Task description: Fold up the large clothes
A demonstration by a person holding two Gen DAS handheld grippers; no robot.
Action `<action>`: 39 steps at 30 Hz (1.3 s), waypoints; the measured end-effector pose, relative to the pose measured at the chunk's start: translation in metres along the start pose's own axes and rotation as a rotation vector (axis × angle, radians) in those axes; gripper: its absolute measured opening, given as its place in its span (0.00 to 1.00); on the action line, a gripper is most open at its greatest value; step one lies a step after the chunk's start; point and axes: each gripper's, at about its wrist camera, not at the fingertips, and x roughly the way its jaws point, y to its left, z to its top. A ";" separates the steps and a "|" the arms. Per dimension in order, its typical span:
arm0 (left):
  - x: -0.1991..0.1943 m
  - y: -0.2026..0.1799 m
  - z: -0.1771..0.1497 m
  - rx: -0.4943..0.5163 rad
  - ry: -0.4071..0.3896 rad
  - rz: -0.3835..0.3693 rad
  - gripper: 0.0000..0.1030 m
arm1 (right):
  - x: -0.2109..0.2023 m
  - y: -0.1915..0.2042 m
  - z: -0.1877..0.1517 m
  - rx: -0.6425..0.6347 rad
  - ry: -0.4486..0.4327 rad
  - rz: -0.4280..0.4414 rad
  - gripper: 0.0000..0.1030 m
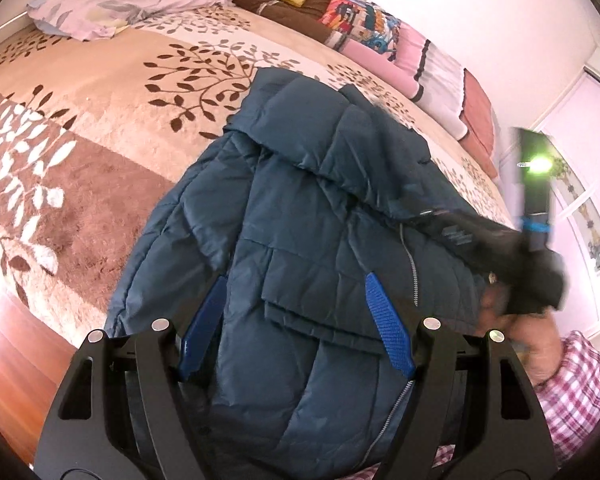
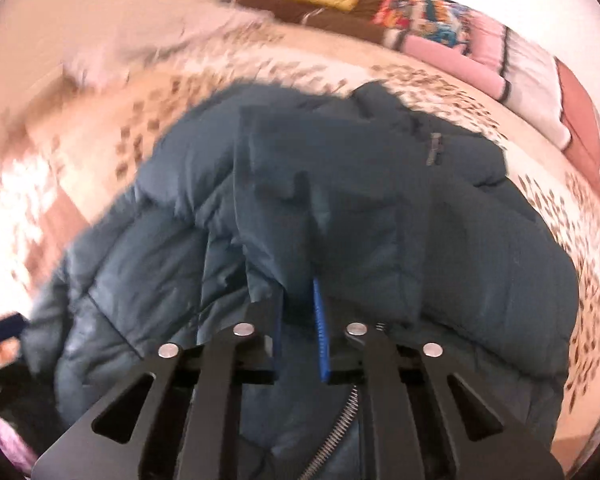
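Note:
A dark teal quilted puffer jacket (image 1: 300, 216) lies on the bed with a sleeve folded across its front. My left gripper (image 1: 295, 280) is open just above the jacket's lower front, its blue pads (image 1: 388, 320) spread wide and empty. My right gripper (image 2: 300, 280) is shut on a fold of the jacket's fabric (image 2: 275, 200), which rises between the fingers. The jacket (image 2: 460, 240) fills the middle of the blurred right wrist view. In the left wrist view the right gripper (image 1: 500, 240) shows blurred at the jacket's right edge.
The bed carries a beige and brown leaf-patterned blanket (image 1: 99, 100). A pale lilac garment (image 1: 119, 4) lies at the far corner. Pillows and folded bedding (image 1: 380, 28) line the far side. Wooden floor (image 1: 3, 360) shows at left. A plaid-sleeved arm (image 1: 572, 380) is at right.

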 end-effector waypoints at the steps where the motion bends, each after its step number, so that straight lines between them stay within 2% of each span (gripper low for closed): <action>1: 0.001 -0.001 0.000 -0.001 0.003 -0.001 0.69 | -0.011 -0.012 0.001 0.040 -0.022 0.016 0.10; 5: 0.002 -0.009 -0.001 0.016 0.009 -0.003 0.69 | -0.040 -0.055 -0.002 0.192 -0.069 0.046 0.08; 8: 0.003 -0.019 -0.003 0.039 0.014 -0.002 0.69 | -0.048 -0.097 -0.015 0.351 -0.067 0.074 0.08; 14: 0.007 -0.033 -0.007 0.063 0.036 0.007 0.69 | -0.033 -0.156 -0.056 0.580 0.005 0.110 0.08; 18: 0.010 -0.044 -0.009 0.088 0.054 0.019 0.69 | -0.013 -0.183 -0.078 0.734 0.074 0.196 0.08; 21: 0.012 -0.050 -0.010 0.102 0.063 0.026 0.69 | -0.011 -0.193 -0.090 0.814 0.076 0.270 0.20; 23: 0.013 -0.052 -0.010 0.106 0.069 0.032 0.69 | -0.013 -0.199 -0.095 0.839 0.065 0.287 0.52; 25: 0.015 -0.054 -0.010 0.105 0.075 0.034 0.69 | -0.017 -0.205 -0.098 0.854 0.027 0.307 0.65; 32: 0.018 -0.056 -0.011 0.108 0.084 0.040 0.69 | -0.035 -0.215 -0.118 0.908 -0.028 0.344 0.68; 39: 0.020 -0.057 -0.016 0.111 0.095 0.042 0.69 | -0.014 -0.192 -0.098 0.851 0.030 0.328 0.68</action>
